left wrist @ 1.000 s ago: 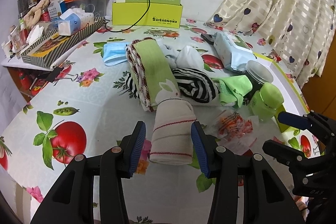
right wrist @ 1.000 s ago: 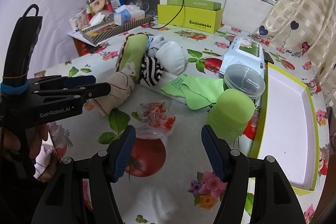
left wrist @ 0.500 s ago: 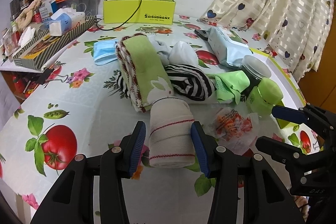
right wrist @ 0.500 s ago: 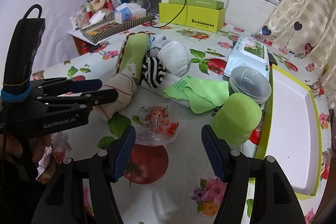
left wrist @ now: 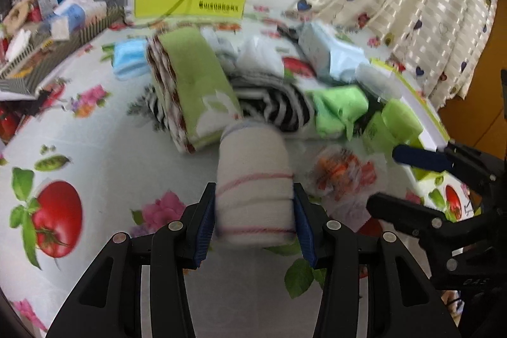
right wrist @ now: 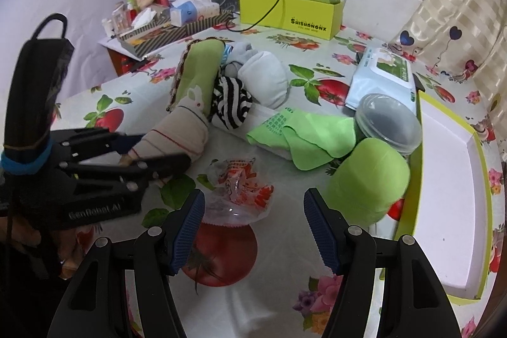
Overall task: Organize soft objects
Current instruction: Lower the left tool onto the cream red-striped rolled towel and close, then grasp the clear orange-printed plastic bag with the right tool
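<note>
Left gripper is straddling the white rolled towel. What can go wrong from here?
1. The rolled towel fills the left gripper from pad to pad, and its far end lies against the green rabbit towel. Lifting may drag that stack.
2. The crinkly snack wrapper lies beside the roll and could get swept along.
3. The right gripper hovers open close by, so the two could bump.

- Soft, even daylight, no hard shadows on the worktop [right wrist: 133,91]
- Left wrist view smeared by motion blur, the curtain [left wrist: 412,5] and far clutter soft
- Right wrist view sharp
- Fisheye bending and dark vignette at both frames' corners
</note>
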A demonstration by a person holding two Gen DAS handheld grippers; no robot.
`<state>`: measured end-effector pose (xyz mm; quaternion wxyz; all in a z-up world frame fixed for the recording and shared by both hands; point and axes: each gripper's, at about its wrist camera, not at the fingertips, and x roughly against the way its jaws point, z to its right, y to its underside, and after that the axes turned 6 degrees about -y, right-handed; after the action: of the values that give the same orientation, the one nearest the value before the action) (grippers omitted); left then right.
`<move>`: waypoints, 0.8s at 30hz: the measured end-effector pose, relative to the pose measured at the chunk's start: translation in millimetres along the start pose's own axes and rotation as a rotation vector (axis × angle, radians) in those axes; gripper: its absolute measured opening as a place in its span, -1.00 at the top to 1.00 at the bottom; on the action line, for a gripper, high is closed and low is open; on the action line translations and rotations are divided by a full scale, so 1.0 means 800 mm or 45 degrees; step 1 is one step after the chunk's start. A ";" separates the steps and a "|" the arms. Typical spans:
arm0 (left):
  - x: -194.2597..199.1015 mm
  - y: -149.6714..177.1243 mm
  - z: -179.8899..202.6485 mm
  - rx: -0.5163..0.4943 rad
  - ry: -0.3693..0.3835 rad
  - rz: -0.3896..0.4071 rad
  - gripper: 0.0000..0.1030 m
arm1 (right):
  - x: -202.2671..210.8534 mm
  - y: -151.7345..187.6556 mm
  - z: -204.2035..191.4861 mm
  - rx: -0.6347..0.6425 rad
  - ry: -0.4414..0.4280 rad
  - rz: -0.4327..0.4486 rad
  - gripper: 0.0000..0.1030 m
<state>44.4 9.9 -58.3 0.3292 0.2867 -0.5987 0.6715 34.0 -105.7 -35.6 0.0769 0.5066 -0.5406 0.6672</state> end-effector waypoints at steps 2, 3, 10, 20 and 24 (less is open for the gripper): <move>0.002 0.003 0.002 -0.016 -0.014 0.021 0.10 | -0.006 -0.002 -0.001 0.007 -0.004 -0.014 -0.26; 0.003 0.004 0.000 -0.005 -0.005 0.022 0.10 | -0.010 -0.003 -0.003 0.010 -0.006 -0.022 -0.25; 0.008 0.007 -0.009 0.013 -0.031 0.037 0.13 | -0.038 -0.009 -0.007 0.023 -0.012 -0.081 0.04; 0.016 0.008 -0.010 0.015 -0.057 0.050 0.13 | -0.048 -0.008 -0.011 0.044 -0.007 -0.090 0.40; 0.022 0.007 -0.008 0.020 -0.069 0.069 0.13 | -0.039 -0.004 -0.007 0.026 -0.001 -0.066 0.41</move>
<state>29.4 17.8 -48.9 0.2924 0.2911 -0.6098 0.6767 47.8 -85.6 -56.7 0.0888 0.5216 -0.5203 0.6703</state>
